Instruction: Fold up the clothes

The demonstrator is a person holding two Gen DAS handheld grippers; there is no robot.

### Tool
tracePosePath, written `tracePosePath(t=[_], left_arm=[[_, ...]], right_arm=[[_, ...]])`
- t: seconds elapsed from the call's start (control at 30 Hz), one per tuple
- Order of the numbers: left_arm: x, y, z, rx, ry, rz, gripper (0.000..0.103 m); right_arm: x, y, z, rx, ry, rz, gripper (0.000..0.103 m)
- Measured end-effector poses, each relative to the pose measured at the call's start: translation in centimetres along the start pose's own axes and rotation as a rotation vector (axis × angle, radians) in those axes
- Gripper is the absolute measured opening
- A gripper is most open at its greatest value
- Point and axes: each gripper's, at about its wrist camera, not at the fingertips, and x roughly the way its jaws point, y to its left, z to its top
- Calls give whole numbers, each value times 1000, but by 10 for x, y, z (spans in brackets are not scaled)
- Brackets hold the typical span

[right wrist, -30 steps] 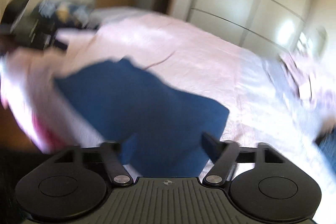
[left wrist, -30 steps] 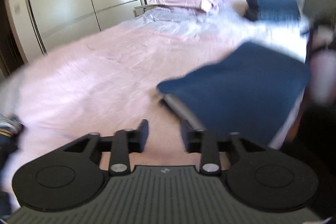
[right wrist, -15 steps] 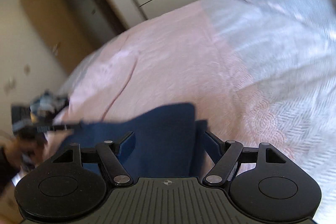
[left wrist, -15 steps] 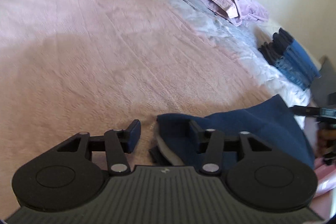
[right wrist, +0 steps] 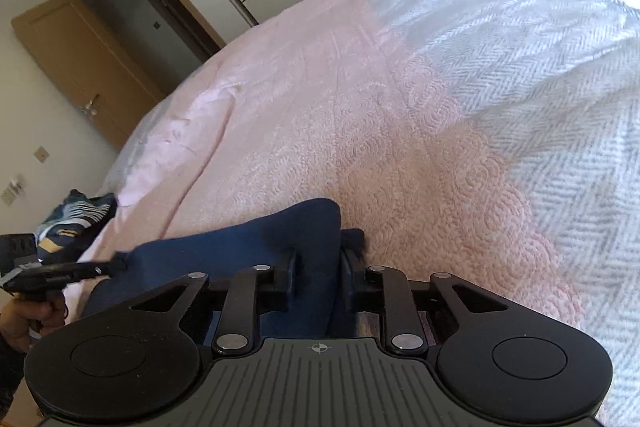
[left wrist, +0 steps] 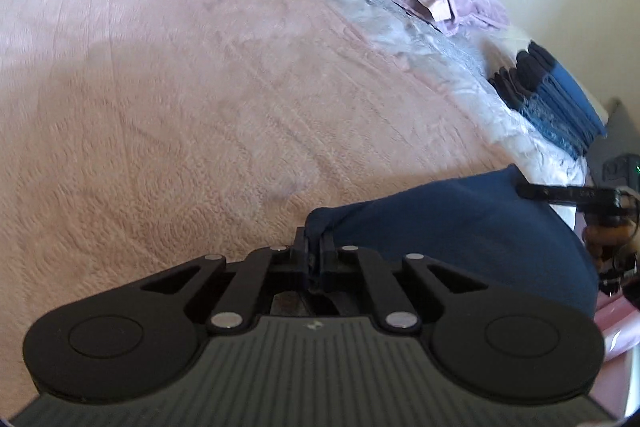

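At the near edge of the pink bed (left wrist: 200, 107), each claw, left (left wrist: 315, 259) and right (right wrist: 318, 275), is clenched on a corner of the navy garment (left wrist: 460, 227), soft, light cloth that looks best gripped at its edges.

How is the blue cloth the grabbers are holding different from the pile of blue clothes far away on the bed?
The blue cloth is one loose piece, pinched by the left gripper and right gripper; the pile of blue clothes is several pieces stacked, with nothing holding it. The cloth is near; the pile lies far along the bed. Both are dark blue.
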Motion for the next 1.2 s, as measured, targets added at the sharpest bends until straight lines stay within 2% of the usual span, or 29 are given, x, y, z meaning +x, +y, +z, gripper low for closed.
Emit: tracePosePath(t=[0.03, 0.13, 0.17, 0.23, 0.3, 0.43, 0.5, 0.53, 0.57, 0.6, 0.67, 0.77, 0.9, 1.2], left_arm=[[0, 2, 1, -18, -6, -1, 8], [-21, 7, 4, -73, -61, 33, 14], [-31, 8, 3, -77, -77, 35, 15], [-54, 10, -4, -108, -106, 21, 20], [-70, 9, -16, -154, -112, -24, 22], [-81, -9, -44, -194, -87, -106, 26], [-77, -18, -53, -190, -75, -117, 24], [-74, -24, -56, -173, -73, -93, 19], [-73, -29, -58, -150, -81, -56, 8], [-75, -33, -61, -129, -95, -38, 3], [-87, -45, -65, -99, -129, -25, 1], [-103, -55, -74, -62, -151, -11, 0], [-84, -32, -84, -131, -107, -18, 0], [-103, -47, -75, -26, -154, 12, 4]], right_arm=[[-4, 6, 0, -27, -5, -22, 25], [-23, 32, -5, -158, -34, -111, 45], [-30, 42, -7, -197, -46, -130, 47], [-48, 61, -18, -247, -80, -119, 48], [-63, 80, -31, -294, -105, -104, 51], [-59, 110, -71, -357, -57, -36, 59], [-57, 124, -91, -388, -32, -2, 60], [-55, 130, -100, -399, -22, 10, 60], [-51, 131, -107, -400, -21, 6, 60], [-49, 132, -111, -404, -31, 0, 60], [-49, 132, -116, -415, -43, -9, 60], [-49, 129, -115, -422, -31, -19, 61], [-48, 126, -113, -431, -13, -33, 61], [-49, 127, -117, -456, 10, -63, 66]])
